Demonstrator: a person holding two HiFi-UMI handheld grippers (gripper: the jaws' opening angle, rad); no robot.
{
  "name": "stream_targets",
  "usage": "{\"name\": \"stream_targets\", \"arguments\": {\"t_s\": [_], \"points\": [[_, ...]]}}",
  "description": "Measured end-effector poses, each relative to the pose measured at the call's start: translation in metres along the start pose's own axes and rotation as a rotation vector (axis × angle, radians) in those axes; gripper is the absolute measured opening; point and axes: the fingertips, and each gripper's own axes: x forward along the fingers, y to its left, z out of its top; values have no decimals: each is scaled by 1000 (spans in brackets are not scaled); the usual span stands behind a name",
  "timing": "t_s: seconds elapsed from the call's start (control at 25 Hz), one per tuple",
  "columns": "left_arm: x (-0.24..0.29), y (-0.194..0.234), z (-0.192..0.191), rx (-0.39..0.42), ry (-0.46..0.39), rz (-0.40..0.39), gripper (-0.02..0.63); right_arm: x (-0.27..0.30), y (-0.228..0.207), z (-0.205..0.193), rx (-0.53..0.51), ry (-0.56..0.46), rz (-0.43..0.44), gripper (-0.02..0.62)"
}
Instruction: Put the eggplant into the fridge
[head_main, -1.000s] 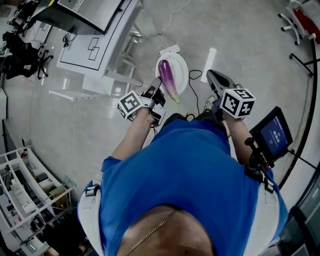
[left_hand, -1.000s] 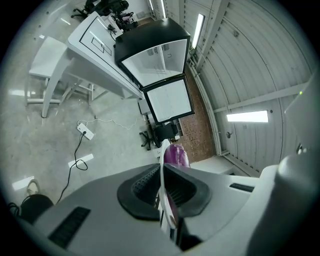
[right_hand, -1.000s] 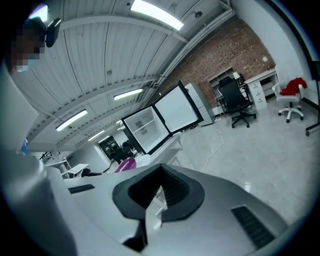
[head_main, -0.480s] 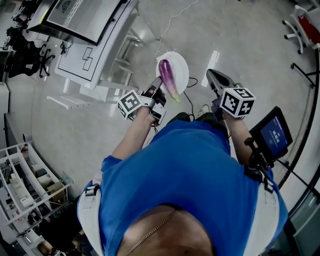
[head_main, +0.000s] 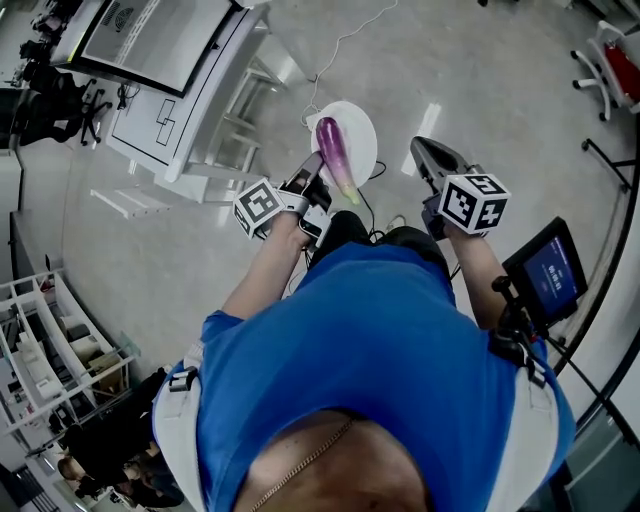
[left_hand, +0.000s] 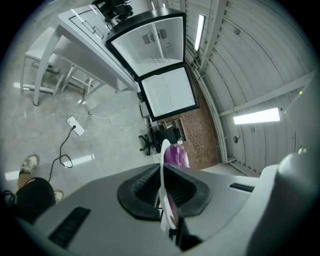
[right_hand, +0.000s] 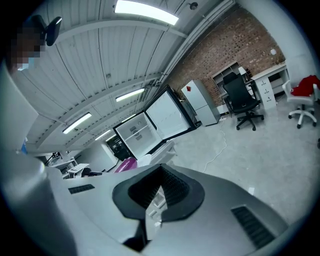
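A purple eggplant (head_main: 335, 152) lies on a white plate (head_main: 358, 122), carried over the floor in front of me. My left gripper (head_main: 312, 172) is shut on the plate's near rim; in the left gripper view the plate (left_hand: 162, 200) stands edge-on between the pads, with the eggplant (left_hand: 176, 155) just past them. My right gripper (head_main: 425, 152) is beside the plate to the right, shut with nothing in it (right_hand: 161, 169). The fridge (left_hand: 161, 65) stands ahead with both doors open, also seen in the right gripper view (right_hand: 145, 127).
A white table (head_main: 190, 110) stands next to the fridge at the left. A power strip with its cable (left_hand: 75, 127) lies on the floor ahead. Office chairs (right_hand: 242, 100) stand by the brick wall. A screen on a stand (head_main: 548, 272) is at my right, a shelf rack (head_main: 50, 350) at the left.
The table and floor have slid across the head view as I walk towards the fridge. Both grippers keep the same pose before me, the plate and eggplant still held.
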Motion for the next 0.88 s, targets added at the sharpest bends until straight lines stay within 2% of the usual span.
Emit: {"name": "stream_targets", "arguments": {"t_s": [0.48,0.68,0.88], "points": [[46,1,29,9,11,-12,25,37,-18,26,-9,-40,10,0],[73,-8,47,1,2,-13,25,52,-29,54,-27,-33,9,0],[104,-13,84,-13,-37,-19,25,90,-36,87,-57,-14,36,0]]}}
